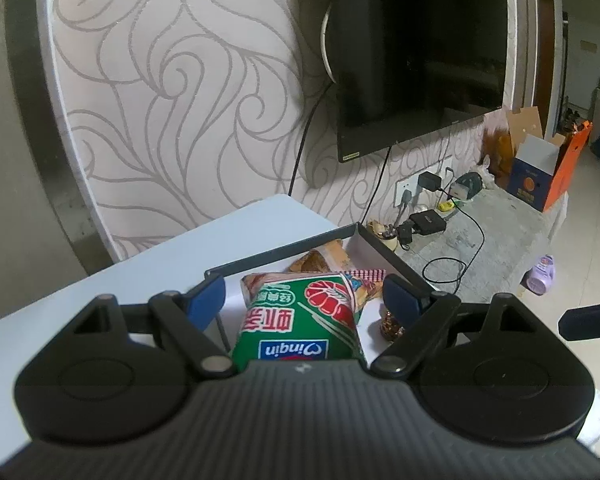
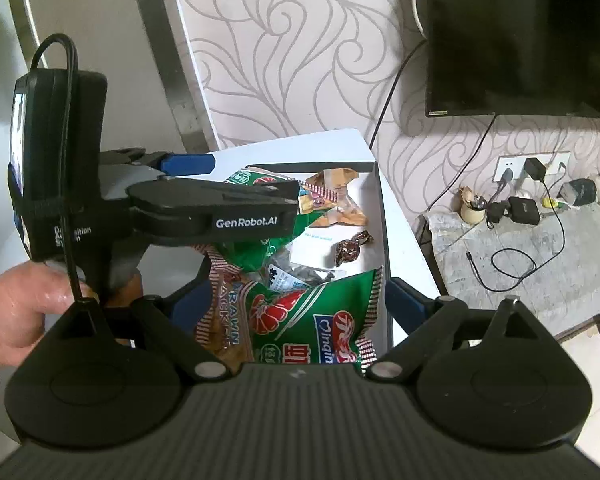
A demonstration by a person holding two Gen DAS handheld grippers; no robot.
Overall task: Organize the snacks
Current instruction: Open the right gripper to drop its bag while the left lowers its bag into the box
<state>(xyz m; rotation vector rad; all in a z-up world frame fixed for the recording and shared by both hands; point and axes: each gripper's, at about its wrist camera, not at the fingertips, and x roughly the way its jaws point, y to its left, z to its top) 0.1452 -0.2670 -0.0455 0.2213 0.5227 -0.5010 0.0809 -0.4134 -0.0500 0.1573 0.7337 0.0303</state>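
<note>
A shallow white box with a black rim (image 1: 384, 254) (image 2: 382, 216) sits on a white table (image 1: 99, 280) and holds snacks. My left gripper (image 1: 302, 302) hovers over it, jaws wide, with a green prawn-cracker bag (image 1: 300, 320) lying between the blue pads; a strip of box floor shows beside the left pad. My right gripper (image 2: 295, 300) is shut on a second, crumpled green prawn-cracker bag (image 2: 312, 320) at the near end of the box. Orange-brown packets (image 2: 340, 196), a brown wrapped candy (image 2: 350, 248) and a dark packet (image 2: 300, 274) lie in the box.
A hand (image 2: 19, 312) holds the left gripper, whose body crosses the right wrist view. Behind the table stand patterned wallpaper and a dark TV (image 1: 420, 60). A stone ledge (image 2: 540, 248) to the right carries chargers, cables and cardboard boxes (image 1: 540, 176). A purple bottle (image 1: 540, 276) stands on the floor.
</note>
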